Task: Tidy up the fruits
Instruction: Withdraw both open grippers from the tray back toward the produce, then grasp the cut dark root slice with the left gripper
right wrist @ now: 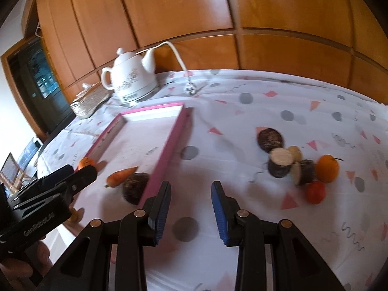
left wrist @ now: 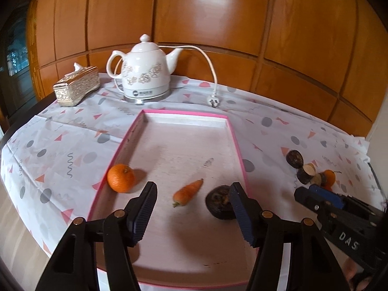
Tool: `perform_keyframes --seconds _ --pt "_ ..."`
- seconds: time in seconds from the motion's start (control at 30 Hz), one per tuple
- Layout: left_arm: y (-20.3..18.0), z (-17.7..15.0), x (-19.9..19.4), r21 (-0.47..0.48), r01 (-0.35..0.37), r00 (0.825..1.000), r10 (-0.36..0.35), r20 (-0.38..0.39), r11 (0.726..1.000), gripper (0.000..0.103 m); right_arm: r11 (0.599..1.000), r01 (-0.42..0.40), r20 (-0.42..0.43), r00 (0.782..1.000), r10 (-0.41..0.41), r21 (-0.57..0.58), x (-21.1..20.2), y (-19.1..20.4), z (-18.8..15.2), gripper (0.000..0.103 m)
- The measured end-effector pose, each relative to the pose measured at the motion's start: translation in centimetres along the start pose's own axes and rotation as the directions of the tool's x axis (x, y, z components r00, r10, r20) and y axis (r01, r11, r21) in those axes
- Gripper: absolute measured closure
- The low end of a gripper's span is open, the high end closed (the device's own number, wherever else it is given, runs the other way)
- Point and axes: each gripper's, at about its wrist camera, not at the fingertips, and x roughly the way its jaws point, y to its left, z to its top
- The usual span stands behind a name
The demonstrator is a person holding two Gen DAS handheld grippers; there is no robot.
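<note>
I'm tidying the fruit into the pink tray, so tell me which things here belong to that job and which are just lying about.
Part of the job:
- pink tray
- orange, carrot and dark round fruit already in the tray
- pile still on the cloth: dark pieces, an orange, a red fruit

Just lying about:
- white kettle with its plug
- tissue box

Two oranges are showing: one orange (left wrist: 120,178) is sitting in the single pink-rimmed tray (left wrist: 232,131), a second orange (right wrist: 327,168) is lying outside. One carrot (left wrist: 188,192), one red tomato (right wrist: 315,192), one white kettle (left wrist: 145,72) and one tissue box (left wrist: 76,86) are standing about. Five dark round pieces are lying around: one dark piece (left wrist: 219,206) in the tray, four in the cluster (right wrist: 283,157) outside.
</note>
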Motion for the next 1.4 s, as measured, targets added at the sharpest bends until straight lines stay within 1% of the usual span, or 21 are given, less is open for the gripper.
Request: perform_keyframes --seconds 0.17,0.33,0.53,0.67,0.77,0.83,1.03,1.17,1.3,1.4 --pt "-1.5 -0.2 0.3 0.034 0.024 1.0 -0.024 -0.014 0.999 0.04 0.998 0.055 0.016 0.998 -0.055 0.018 -0.5 -1.5 -0.3 0.068" --pt "-3.2 -0.2 0.4 0.075 0.054 0.998 -0.053 -0.019 0.996 0.04 0.989 0.127 0.021 0.991 -0.129 0.077 -0.8 -3.7 -1.0 0.069" --pt "-6.1 0.0 0.9 0.121 0.111 0.993 -0.107 -0.041 0.986 0.04 0.964 0.207 0.01 0.977 -0.211 0.169 -1.6 -7.9 -2.0 0.068" --pt "-8.7 -0.1 1.6 0.164 0.157 0.987 -0.148 -0.065 0.974 0.04 0.943 0.247 -0.007 0.968 -0.252 0.223 -2.1 -10.6 -2.7 0.069" --pt "-10.1 -0.3 2.3 0.178 0.191 0.98 -0.176 -0.097 0.965 0.04 0.933 0.259 -0.017 0.965 -0.263 0.248 -2.1 -12.0 -2.9 0.069" --pt "-10.8 -0.5 2.7 0.181 0.199 0.977 -0.181 -0.112 0.963 0.04 0.933 0.254 -0.021 0.966 -0.257 0.256 -2.1 -12.6 -2.9 0.069" --pt "-12.3 -1.2 3.7 0.21 0.218 0.971 -0.19 -0.143 0.953 0.04 0.936 0.239 -0.042 0.971 -0.237 0.258 -1.1 -13.3 -2.9 0.069" --pt "-13.1 -0.7 4.5 0.214 0.239 0.966 -0.211 -0.148 0.947 0.04 0.937 0.235 -0.04 0.972 -0.232 0.257 -0.8 -13.3 -2.8 0.069" --pt "-14.1 0.3 5.8 0.192 0.288 0.951 -0.256 -0.176 0.938 0.04 0.94 0.235 -0.043 0.972 -0.232 0.248 -0.7 -13.5 -2.8 0.069" --pt "-15.1 1.1 6.7 0.177 0.311 0.942 -0.278 -0.188 0.934 0.041 0.941 0.232 -0.052 0.973 -0.226 0.245 -0.5 -13.7 -2.9 0.069"
